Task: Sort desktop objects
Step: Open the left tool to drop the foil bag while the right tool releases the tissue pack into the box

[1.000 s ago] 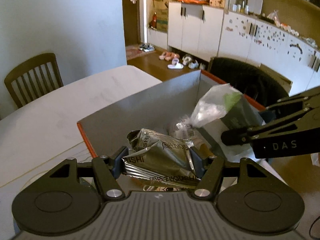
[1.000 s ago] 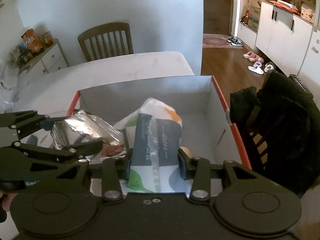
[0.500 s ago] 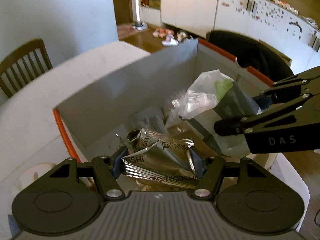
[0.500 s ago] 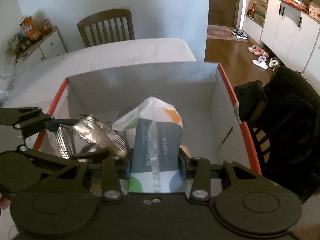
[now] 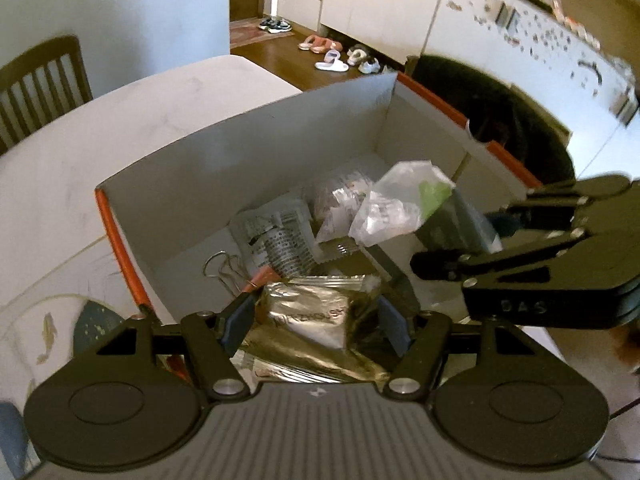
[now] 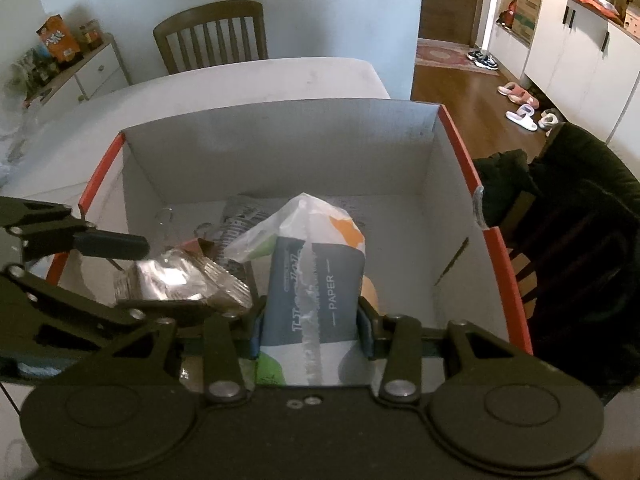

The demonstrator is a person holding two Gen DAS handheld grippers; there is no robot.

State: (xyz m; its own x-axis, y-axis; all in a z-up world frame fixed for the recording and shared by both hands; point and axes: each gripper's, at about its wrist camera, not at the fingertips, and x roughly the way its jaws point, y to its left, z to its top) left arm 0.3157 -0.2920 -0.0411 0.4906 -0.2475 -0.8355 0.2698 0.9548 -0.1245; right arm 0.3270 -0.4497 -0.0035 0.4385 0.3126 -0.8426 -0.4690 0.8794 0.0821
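A grey cardboard box with an orange rim stands on the white table. My left gripper hangs over its near left corner. The jaws are opening, and a crumpled silver foil packet is still caught between the pads. From the right wrist view the left gripper and foil packet sit at the left. My right gripper is shut on a grey-and-white tissue pack marked PAPER, held inside the box. The left wrist view shows the right gripper and the tissue pack.
On the box floor lie a clear printed sachet, a wire binder clip and other wrappers. A wooden chair stands beyond the table. A black coat hangs on a chair right of the box.
Both grippers have sunk lower over the box and tipped downward, so the box floor and its contents now show. The left jaws stand slightly wider around the foil packet.
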